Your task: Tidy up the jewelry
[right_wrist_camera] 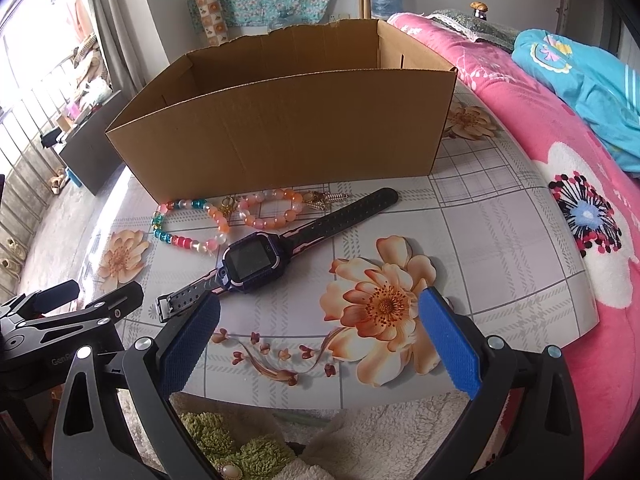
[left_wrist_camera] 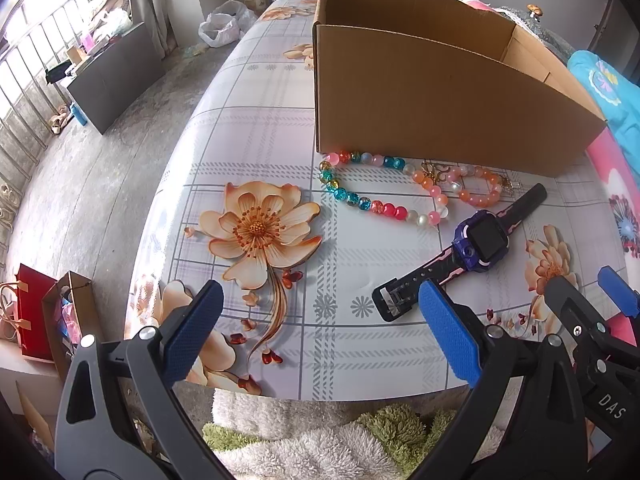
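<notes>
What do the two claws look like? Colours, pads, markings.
Both match: black plastic clamp-style arms with triangular cutouts and silver rivets. The left claw and right claw carry blue textured pads. White "DAS" lettering marks the right claw's body. No cables, sleeves or hands visible.

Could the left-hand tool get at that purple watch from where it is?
Probably yes. The left tool is open and holding nothing, and the watch lies flat on the table just ahead of it, to its right. Nothing stands between them; the right tool hovers beside it.
</notes>
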Demonstrator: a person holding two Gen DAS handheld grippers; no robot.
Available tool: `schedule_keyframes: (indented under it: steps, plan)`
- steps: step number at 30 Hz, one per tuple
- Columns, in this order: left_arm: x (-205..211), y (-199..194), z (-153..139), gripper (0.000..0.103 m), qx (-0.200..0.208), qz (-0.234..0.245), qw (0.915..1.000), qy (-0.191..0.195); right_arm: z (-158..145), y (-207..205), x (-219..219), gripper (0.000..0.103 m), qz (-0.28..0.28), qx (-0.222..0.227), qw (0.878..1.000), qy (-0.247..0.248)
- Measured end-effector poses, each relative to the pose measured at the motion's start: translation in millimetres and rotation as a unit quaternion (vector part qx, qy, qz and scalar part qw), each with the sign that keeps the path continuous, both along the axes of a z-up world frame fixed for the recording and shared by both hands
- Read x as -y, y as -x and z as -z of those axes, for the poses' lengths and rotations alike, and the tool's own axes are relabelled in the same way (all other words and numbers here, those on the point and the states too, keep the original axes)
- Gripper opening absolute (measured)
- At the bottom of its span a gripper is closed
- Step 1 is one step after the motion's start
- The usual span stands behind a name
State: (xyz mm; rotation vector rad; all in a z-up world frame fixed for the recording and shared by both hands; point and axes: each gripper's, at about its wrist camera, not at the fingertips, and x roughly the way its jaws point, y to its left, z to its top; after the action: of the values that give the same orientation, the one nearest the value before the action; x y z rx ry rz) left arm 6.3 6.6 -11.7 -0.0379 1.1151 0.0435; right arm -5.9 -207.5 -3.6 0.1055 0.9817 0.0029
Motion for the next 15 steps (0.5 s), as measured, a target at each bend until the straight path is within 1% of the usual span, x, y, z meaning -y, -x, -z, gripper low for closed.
schedule_keyframes:
  steps: [15]
  plan:
    - [0.6, -1.8, 5.0, 0.094, -0.006, -0.002, 1.0, 0.0, -0.4, 0.9, 1.4, 0.097, 0.0, 0.0, 1.0, -0.002]
